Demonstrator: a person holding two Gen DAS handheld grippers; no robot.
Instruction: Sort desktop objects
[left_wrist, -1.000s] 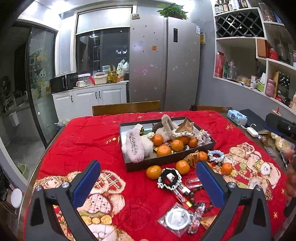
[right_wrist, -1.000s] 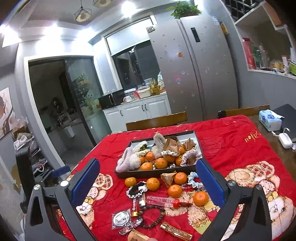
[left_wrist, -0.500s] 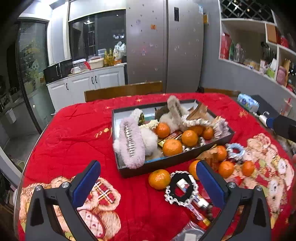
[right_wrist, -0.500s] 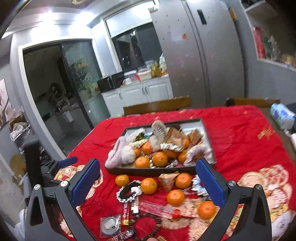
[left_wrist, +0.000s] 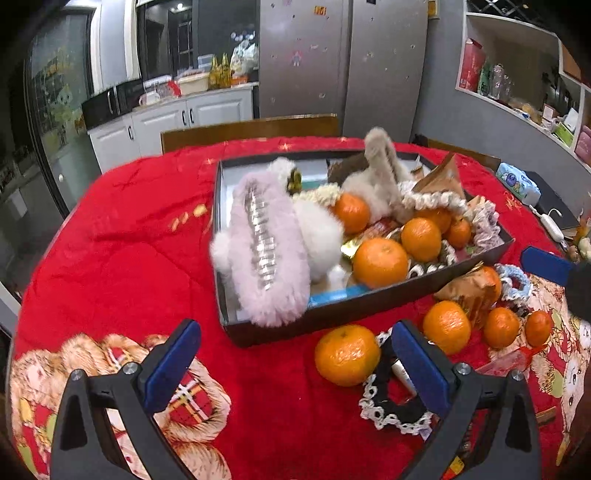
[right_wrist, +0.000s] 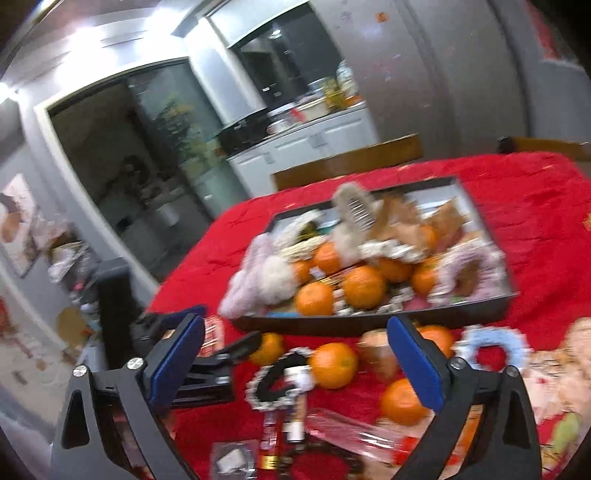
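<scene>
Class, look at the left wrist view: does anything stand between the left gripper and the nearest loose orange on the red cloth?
Nothing visible does. The left gripper is open, and the orange lies on bare cloth just inside its right finger, beside the black lace scrunchie.

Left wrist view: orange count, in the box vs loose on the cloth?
Oranges in the box: 5
Oranges loose on the cloth: 5, one half hidden behind a brown packet
Total: 10

Fluffy pink hair claw (left_wrist: 267, 251), metal teeth
</scene>
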